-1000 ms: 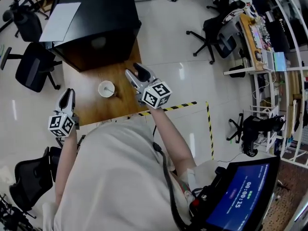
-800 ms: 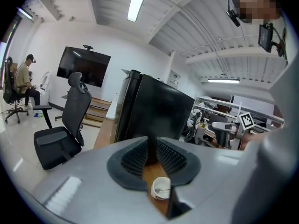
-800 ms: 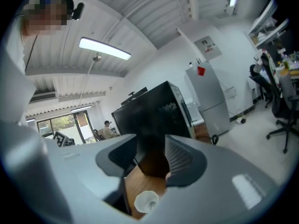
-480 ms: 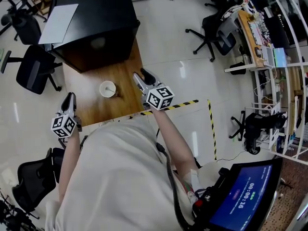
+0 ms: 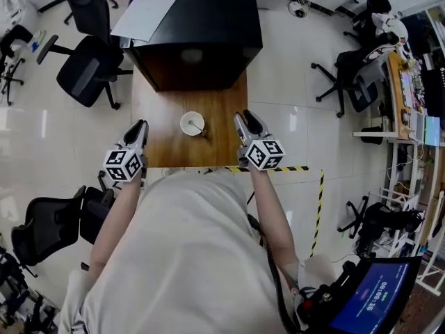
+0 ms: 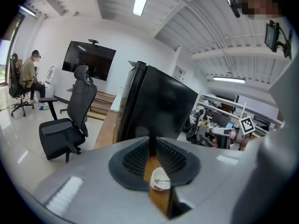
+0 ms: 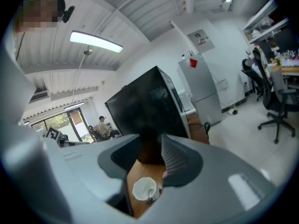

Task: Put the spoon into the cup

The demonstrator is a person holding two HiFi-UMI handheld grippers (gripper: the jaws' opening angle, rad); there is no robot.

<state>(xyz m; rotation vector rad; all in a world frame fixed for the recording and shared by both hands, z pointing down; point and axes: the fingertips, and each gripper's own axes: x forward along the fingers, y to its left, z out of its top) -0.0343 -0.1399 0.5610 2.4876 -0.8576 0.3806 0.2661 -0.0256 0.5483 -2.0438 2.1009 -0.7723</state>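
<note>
A white cup (image 5: 192, 124) stands on the wooden table (image 5: 167, 152) with the spoon (image 5: 199, 128) inside it, handle leaning over the rim. My left gripper (image 5: 141, 126) hovers at the table's left edge, left of the cup, jaws together with nothing held. In the left gripper view the cup (image 6: 160, 179) shows low between the fingers. My right gripper (image 5: 245, 120) hangs at the table's right edge, right of the cup. Its jaws are closing, and the gap between them is empty. The right gripper view shows the cup (image 7: 144, 190) and spoon (image 7: 150, 193) below the jaws.
A tall black cabinet (image 5: 198, 26) with a sheet of paper (image 5: 146, 12) on top stands at the table's far end. Office chairs (image 5: 87, 72) stand to the left and right (image 5: 351, 82). Yellow-black tape (image 5: 306, 169) marks the floor near my right side.
The head view has swung, so the table now sits nearer the middle. Both grippers have sunk a little beside the cup. The right gripper's jaws have narrowed.
</note>
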